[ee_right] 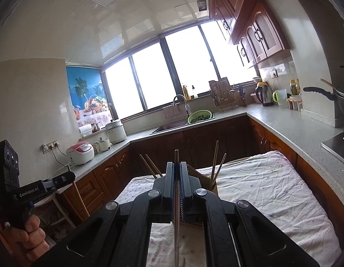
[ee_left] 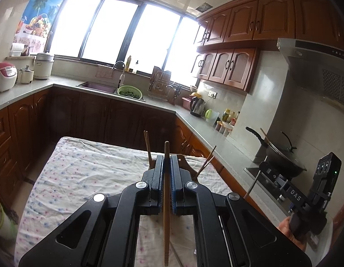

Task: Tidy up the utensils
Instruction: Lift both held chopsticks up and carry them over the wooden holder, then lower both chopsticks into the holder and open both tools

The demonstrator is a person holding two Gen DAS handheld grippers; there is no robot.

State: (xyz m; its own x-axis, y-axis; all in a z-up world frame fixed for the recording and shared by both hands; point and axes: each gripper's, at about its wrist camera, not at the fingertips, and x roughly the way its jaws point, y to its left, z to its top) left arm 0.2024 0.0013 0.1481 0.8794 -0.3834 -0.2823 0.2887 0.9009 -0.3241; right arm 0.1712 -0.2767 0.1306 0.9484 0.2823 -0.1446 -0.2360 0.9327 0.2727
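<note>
My left gripper (ee_left: 166, 159) is shut on a wooden chopstick (ee_left: 166, 211) that stands upright between its blue pads. My right gripper (ee_right: 177, 165) is shut on a grey metal chopstick (ee_right: 176, 222), also upright. Just beyond both grippers stands a brown utensil holder (ee_right: 213, 185), mostly hidden, with several wooden chopsticks (ee_right: 214, 162) sticking out of it; they also show in the left wrist view (ee_left: 147, 146). Each gripper shows from the side in the other's view, the right one (ee_left: 264, 166) and the left one (ee_right: 69, 175), both held above the table.
A table with a white flowered cloth (ee_left: 83, 173) lies under both grippers. Kitchen counters (ee_right: 294, 129) run around it, with a sink, a green colander (ee_left: 129, 91), a kettle (ee_left: 197, 106), rice cookers (ee_right: 80, 153) and a wok on the stove (ee_left: 283, 158).
</note>
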